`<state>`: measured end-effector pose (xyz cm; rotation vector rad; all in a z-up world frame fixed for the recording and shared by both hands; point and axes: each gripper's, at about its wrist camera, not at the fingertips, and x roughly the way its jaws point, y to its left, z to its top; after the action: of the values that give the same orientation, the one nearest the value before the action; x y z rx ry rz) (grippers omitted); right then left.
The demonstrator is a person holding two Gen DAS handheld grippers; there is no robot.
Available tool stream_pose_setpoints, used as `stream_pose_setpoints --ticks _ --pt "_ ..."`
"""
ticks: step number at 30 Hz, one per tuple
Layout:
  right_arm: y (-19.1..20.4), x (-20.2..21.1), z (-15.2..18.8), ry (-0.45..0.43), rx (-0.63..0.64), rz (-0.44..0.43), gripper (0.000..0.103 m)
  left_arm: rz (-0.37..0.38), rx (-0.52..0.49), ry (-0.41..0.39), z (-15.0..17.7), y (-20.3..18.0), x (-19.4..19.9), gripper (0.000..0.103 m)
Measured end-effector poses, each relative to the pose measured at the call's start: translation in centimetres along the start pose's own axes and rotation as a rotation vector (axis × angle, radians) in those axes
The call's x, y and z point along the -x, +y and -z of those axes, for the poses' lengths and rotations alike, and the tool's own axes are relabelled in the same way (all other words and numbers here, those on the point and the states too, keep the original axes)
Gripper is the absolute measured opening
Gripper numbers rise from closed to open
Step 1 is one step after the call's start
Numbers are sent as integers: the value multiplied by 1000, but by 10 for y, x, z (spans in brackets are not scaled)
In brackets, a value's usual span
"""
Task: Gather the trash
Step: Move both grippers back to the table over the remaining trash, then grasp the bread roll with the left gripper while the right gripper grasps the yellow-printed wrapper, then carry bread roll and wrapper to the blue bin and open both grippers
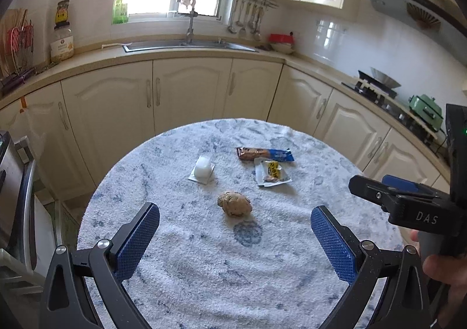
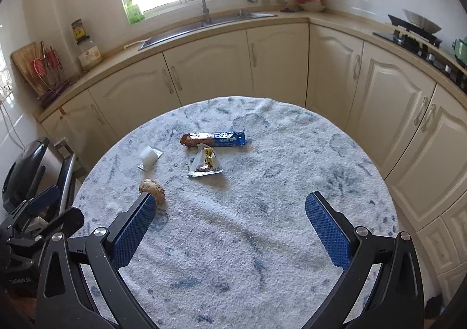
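On the round table with a blue-white cloth [image 1: 204, 270] lie a brown crumpled lump [image 1: 234, 204], a small white plastic cup on its peeled lid [image 1: 202, 166], a brown-and-blue snack wrapper [image 1: 264, 154] and an opened white-and-yellow packet [image 1: 271, 172]. My left gripper [image 1: 235, 237] is open and empty, just short of the lump. My right gripper [image 2: 230, 228] is open and empty over the table's near half. In the right wrist view the lump [image 2: 151, 188] sits by the left fingertip, with the cup [image 2: 149, 156], wrapper [image 2: 213, 139] and packet [image 2: 205, 164] farther off.
Cream kitchen cabinets [image 1: 189, 92] curve behind the table, with a sink [image 1: 186, 44] under a window and a stove [image 1: 376, 89] at the right. A black-lidded bin [image 2: 23, 171] stands left of the table. The right gripper's body [image 1: 408, 200] shows at the left view's right edge.
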<state>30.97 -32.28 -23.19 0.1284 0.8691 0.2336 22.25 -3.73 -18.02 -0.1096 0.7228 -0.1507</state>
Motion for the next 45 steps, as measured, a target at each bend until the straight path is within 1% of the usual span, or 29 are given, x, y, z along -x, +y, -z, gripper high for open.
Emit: stream_pose_setpoints --ticks 4,6,7,9,10,12,14,15,16,17,18,19,20,21,22,24,26,28,29,30,33,36,37,39,40,42,43,45 --pt "-4 -39 -6 51 11 1 103 -31 -12 58 -6 -2 -53 100" --pt "-3 -57 -9 75 15 -5 102 -46 -22 84 -11 -3 -76 96" --pt "-3 -65 -10 85 18 -8 101 -50 -28 98 -11 -4 -88 94" --pt "-2 -82 -12 111 26 -15 93 -59 -43 128 -16 -5 -110 87" --pt "-1 -90 -13 124 25 -23 92 -68 -53 143 -17 -7 -122 84" --pt "0 -103 -15 137 22 -39 86 -78 -77 179 -21 -10 -142 67" --pt "4 -114 -17 149 30 -54 81 -58 -82 200 -20 -12 -155 62" --pt "6 -119 -18 152 35 -58 79 -66 -91 185 -21 -13 -157 59" --pt "9 -124 -20 152 41 -60 78 -59 -97 187 -23 -15 -160 56" --pt "13 -129 -22 151 51 -65 77 -52 -97 181 -25 -15 -161 51" --pt "16 -134 -24 150 58 -68 75 -46 -90 179 -28 -14 -163 39" --pt "18 -139 -26 148 63 -73 74 -44 -87 176 -28 -13 -165 38" --pt "22 -144 -28 149 70 -80 68 -39 -84 176 -30 -12 -166 38" --pt "26 -151 -29 155 84 -77 61 -35 -80 177 -30 -11 -166 38" --pt "31 -155 -30 156 104 -60 59 -32 -78 176 -31 -10 -168 38" --pt "40 -159 -31 140 147 -37 39 -32 -77 175 -32 -7 -169 38" --pt "44 -158 -29 135 181 -15 30 -29 -72 172 -34 -5 -171 37" --pt "41 -152 -26 132 174 -36 22 -26 -65 169 -35 -1 -172 37" --pt "39 -149 -24 130 170 -37 14 -23 -59 169 -37 1 -173 37" --pt "35 -145 -22 135 162 -42 14 -22 -55 168 -39 3 -174 37" --pt "22 -134 -12 139 125 -57 14 -14 -40 164 -27 2 -169 37" --pt "10 -121 -4 138 88 -77 14 -11 -34 161 -24 4 -163 37" --pt "7 -115 -2 137 81 -77 14 -11 -33 157 -19 2 -153 37" --pt "2 -101 3 126 61 -86 14 -5 -33 150 -18 -1 -148 37" --pt "1 -94 5 119 57 -86 14 -1 -34 145 -14 -5 -136 37" --pt "-2 -77 9 103 55 -79 14 8 -36 133 -13 -11 -125 37" --pt "-4 -69 10 95 53 -78 14 13 -42 124 -11 -16 -110 37" --pt "-7 -51 14 77 45 -73 14 24 -57 105 -11 -25 -98 37"
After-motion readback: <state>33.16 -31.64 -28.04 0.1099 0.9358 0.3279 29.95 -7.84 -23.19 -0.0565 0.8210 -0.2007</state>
